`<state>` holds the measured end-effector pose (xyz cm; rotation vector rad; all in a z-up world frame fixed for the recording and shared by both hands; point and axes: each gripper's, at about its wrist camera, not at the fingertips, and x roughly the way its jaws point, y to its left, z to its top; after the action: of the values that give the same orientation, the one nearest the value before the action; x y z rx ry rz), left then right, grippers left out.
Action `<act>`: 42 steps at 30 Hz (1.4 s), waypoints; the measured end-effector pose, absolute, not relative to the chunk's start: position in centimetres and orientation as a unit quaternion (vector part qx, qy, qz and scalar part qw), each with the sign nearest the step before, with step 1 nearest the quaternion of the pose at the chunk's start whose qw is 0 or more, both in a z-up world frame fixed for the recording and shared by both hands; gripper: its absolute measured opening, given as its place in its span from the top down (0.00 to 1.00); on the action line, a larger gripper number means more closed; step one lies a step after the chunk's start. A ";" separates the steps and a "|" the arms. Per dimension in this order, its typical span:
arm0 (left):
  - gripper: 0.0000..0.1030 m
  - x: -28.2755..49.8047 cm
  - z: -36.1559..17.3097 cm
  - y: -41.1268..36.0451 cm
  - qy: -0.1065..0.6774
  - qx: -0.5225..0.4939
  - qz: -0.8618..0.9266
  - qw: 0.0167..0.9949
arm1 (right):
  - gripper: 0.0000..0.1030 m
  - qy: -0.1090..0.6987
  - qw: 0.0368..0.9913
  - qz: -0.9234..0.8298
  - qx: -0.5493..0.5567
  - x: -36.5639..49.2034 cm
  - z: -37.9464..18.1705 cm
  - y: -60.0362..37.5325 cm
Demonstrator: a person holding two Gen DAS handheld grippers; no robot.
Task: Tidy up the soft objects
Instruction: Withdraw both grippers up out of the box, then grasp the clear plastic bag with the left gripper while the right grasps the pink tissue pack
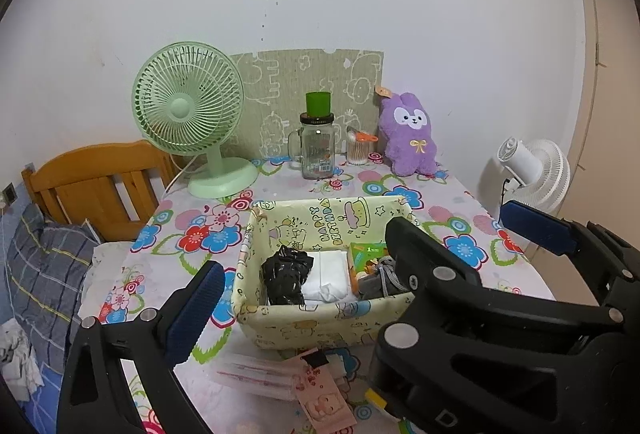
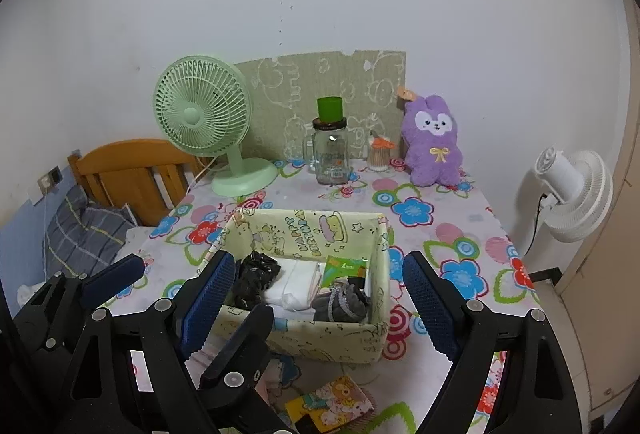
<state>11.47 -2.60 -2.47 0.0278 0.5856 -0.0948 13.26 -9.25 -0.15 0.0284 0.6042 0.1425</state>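
A pale yellow "Happy Birthday" fabric box point(image 1: 320, 326) point(image 2: 332, 338) stands mid-table. Inside lie a black crumpled bag point(image 1: 286, 276) point(image 2: 254, 276), white folded cloth point(image 1: 330, 274) point(image 2: 298, 284), a green packet point(image 1: 366, 258) point(image 2: 346, 268) and a grey pouch point(image 2: 340, 304). A purple plush rabbit point(image 1: 410, 134) point(image 2: 434, 142) sits at the back right. My left gripper point(image 1: 360, 262) is open and empty, in front of the box. My right gripper point(image 2: 320, 294) is open and empty, with its fingers either side of the box's near wall.
A green desk fan point(image 1: 188, 114) point(image 2: 204, 118), a glass jar with a green cup on top point(image 1: 318, 142) point(image 2: 330, 146) and a cotton-swab cup point(image 1: 358, 148) stand at the back. Flat packets point(image 1: 280, 378) point(image 2: 332, 406) lie near the front edge. A white fan point(image 2: 572, 190) stands at the right, a bed point(image 1: 48, 258) at the left.
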 end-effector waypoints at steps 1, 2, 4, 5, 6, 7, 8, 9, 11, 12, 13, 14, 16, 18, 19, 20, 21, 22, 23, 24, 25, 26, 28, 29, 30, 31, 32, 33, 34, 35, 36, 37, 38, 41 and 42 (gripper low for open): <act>0.02 11.2 -2.4 -2.6 0.287 0.013 -0.047 0.957 | 0.14 0.297 0.952 0.070 0.010 13.0 -0.1 -9.2; 0.02 10.9 -2.4 -2.6 0.285 0.013 -0.048 0.957 | 0.14 0.298 0.952 0.071 0.007 12.7 0.0 -9.2; 0.02 10.4 -2.4 -2.7 0.281 0.013 -0.051 0.958 | 0.14 0.296 0.952 0.070 0.007 12.2 0.1 -9.2; 0.02 10.1 -2.4 -2.7 0.279 0.014 -0.051 0.959 | 0.14 0.293 0.954 0.069 0.009 11.8 0.2 -9.3; 0.02 9.8 -2.3 -2.7 0.276 0.016 -0.051 0.960 | 0.14 0.290 0.954 0.068 0.009 11.5 0.2 -9.3; 0.02 9.6 -2.3 -2.8 0.274 0.016 -0.050 0.960 | 0.14 0.290 0.955 0.068 0.008 11.2 0.2 -9.3; 0.02 9.3 -2.3 -2.8 0.274 0.016 -0.051 0.960 | 0.14 0.290 0.955 0.069 0.008 11.0 0.2 -9.3; 0.02 9.1 -2.3 -2.8 0.274 0.016 -0.052 0.960 | 0.14 0.290 0.955 0.069 0.009 10.7 0.2 -9.3; 0.02 8.6 -2.4 -2.8 0.273 0.015 -0.052 0.960 | 0.14 0.290 0.954 0.070 0.008 10.3 0.2 -9.3; 0.02 8.4 -2.5 -2.8 0.273 0.015 -0.053 0.960 | 0.14 0.289 0.955 0.070 0.007 10.0 0.2 -9.3; 0.02 8.2 -2.5 -2.8 0.273 0.015 -0.053 0.960 | 0.14 0.289 0.955 0.070 0.007 9.8 0.1 -9.2; 0.02 8.0 -2.6 -2.8 0.273 0.015 -0.053 0.961 | 0.14 0.289 0.955 0.070 0.006 9.6 0.1 -9.2; 0.02 7.6 -2.8 -2.8 0.271 0.015 -0.051 0.961 | 0.14 0.287 0.956 0.069 0.004 9.2 0.0 -9.1; 0.02 7.3 -3.0 -2.8 0.270 0.015 -0.052 0.961 | 0.14 0.285 0.956 0.068 0.003 8.7 -0.3 -9.1; 0.02 7.1 -3.2 -2.7 0.271 0.015 -0.052 0.961 | 0.14 0.285 0.956 0.067 0.002 8.6 -0.3 -9.0; 0.02 7.0 -3.3 -2.7 0.272 0.016 -0.052 0.961 | 0.14 0.286 0.956 0.066 0.002 8.5 -0.5 -9.1; 0.02 6.9 -3.5 -2.7 0.274 0.016 -0.051 0.960 | 0.14 0.287 0.956 0.065 0.001 8.4 -0.7 -9.0; 0.02 6.8 -3.6 -2.6 0.275 0.017 -0.051 0.960 | 0.14 0.289 0.955 0.063 0.001 8.3 -0.9 -9.0; 0.02 6.7 -3.8 -2.6 0.276 0.017 -0.051 0.960 | 0.14 0.290 0.955 0.062 0.001 8.2 -1.1 -9.0; 0.02 6.6 -4.1 -2.6 0.278 0.017 -0.051 0.959 | 0.14 0.291 0.955 0.061 0.001 8.0 -1.3 -9.0; 0.02 6.6 -4.2 -2.5 0.280 0.017 -0.052 0.959 | 0.14 0.293 0.954 0.060 0.001 7.9 -1.5 -9.0; 0.02 6.4 -4.4 -2.5 0.281 0.018 -0.052 0.958 | 0.14 0.294 0.954 0.058 0.001 7.8 -1.7 -9.0; 0.02 6.3 -4.8 -2.5 0.283 0.019 -0.052 0.958 | 0.14 0.296 0.954 0.058 0.003 7.5 -2.1 -9.0; 0.02 6.2 -4.9 -2.5 0.284 0.020 -0.052 0.957 | 0.14 0.296 0.953 0.058 0.003 7.5 -2.3 -8.9; 0.02 6.2 -5.1 -2.5 0.285 0.020 -0.051 0.957 | 0.14 0.297 0.953 0.057 0.003 7.4 -2.5 -8.9; 0.02 6.2 -5.3 -2.5 0.286 0.020 -0.050 0.957 | 0.14 0.298 0.953 0.058 0.003 7.3 -2.6 -8.9; 0.02 6.2 -5.5 -2.4 0.287 0.020 -0.049 0.956 | 0.14 0.299 0.952 0.058 0.003 7.2 -2.8 -8.8; 0.02 6.2 -5.6 -2.3 0.288 0.020 -0.049 0.956 | 0.14 0.300 0.952 0.060 0.003 7.2 -3.0 -8.8; 0.02 6.2 -5.9 -2.2 0.290 0.018 -0.050 0.956 | 0.14 0.301 0.952 0.060 0.002 7.2 -3.2 -8.8; 0.02 6.2 -6.2 -2.1 0.292 0.017 -0.050 0.955 | 0.14 0.303 0.951 0.062 0.001 7.2 -3.4 -8.7; 0.02 6.2 -6.4 -2.1 0.294 0.017 -0.049 0.954 | 0.14 0.305 0.950 0.063 0.000 7.2 -3.6 -8.6; 0.02 6.2 -6.7 -2.0 0.298 0.017 -0.048 0.953 | 0.14 0.308 0.949 0.065 0.000 7.3 -3.9 -8.5; 0.02 6.2 -7.0 -1.9 0.301 0.017 -0.048 0.952 | 0.14 0.310 0.948 0.067 0.001 7.3 -4.1 -8.4; 0.02 6.5 -7.8 -1.6 0.313 0.015 -0.044 0.949 | 0.14 0.323 0.944 0.074 0.007 7.6 -5.2 -8.3; 0.02 6.6 -8.1 -1.5 0.316 0.015 -0.043 0.948 | 0.14 0.328 0.942 0.077 0.009 7.7 -5.5 -8.2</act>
<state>6.57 -1.54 -8.06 0.0299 0.6443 -0.0871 7.73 -8.22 -5.53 0.0188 0.6683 0.1570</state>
